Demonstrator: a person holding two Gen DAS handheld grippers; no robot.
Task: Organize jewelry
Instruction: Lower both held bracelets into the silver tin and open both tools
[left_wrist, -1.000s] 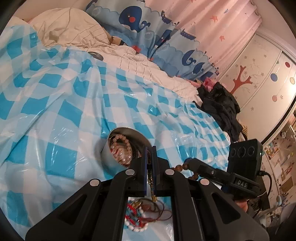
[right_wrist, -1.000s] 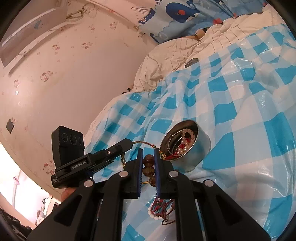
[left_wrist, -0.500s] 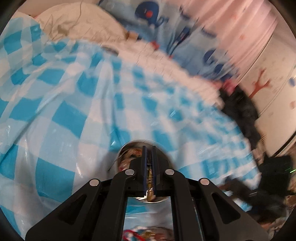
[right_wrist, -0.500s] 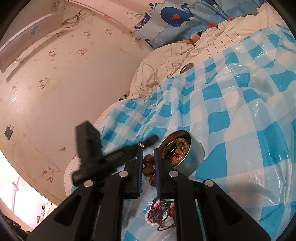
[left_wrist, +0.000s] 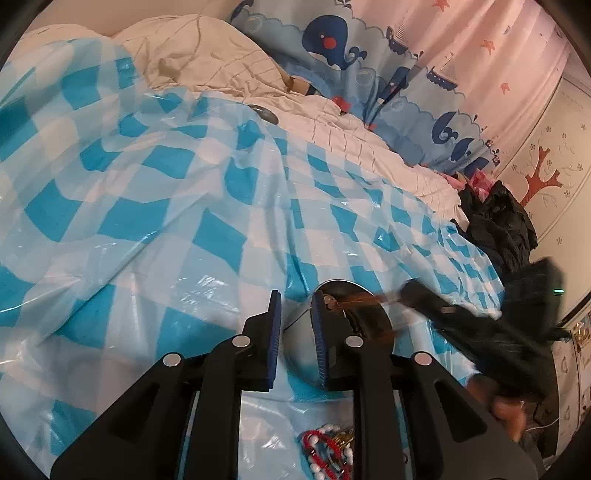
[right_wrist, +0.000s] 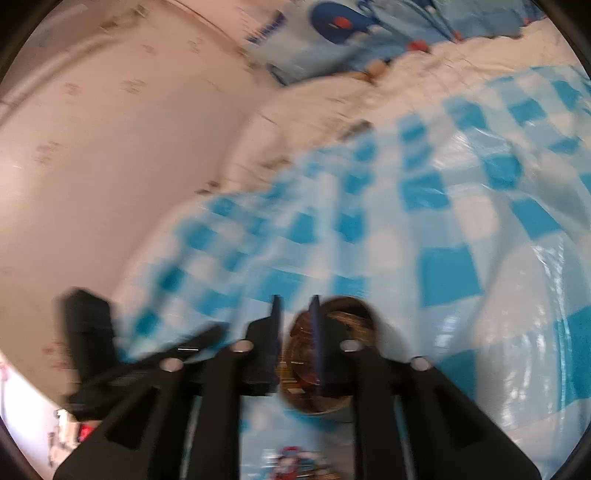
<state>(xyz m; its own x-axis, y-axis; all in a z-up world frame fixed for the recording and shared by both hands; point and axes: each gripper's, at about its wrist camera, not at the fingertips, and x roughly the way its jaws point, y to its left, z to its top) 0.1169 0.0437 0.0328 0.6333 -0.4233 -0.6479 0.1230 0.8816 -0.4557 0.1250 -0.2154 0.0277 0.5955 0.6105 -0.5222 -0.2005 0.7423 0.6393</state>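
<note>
A round metal tin with beaded jewelry in it stands on the blue-checked plastic sheet; it also shows blurred in the right wrist view. My left gripper is open and empty, just left of the tin. My right gripper is open and empty, its fingers over the tin's left rim; it shows blurred in the left wrist view. A red and white bead bracelet lies on the sheet below the left gripper's fingers.
White bedding and a whale-print curtain lie beyond the sheet. A small metal lid rests at the sheet's far edge. Dark clothes are piled at the right. A wall stands to the left.
Both grippers have opened: the left let go of its gold chain, the right of its brown bead bracelet. Both moved over the tin; the right is still moving fast.
</note>
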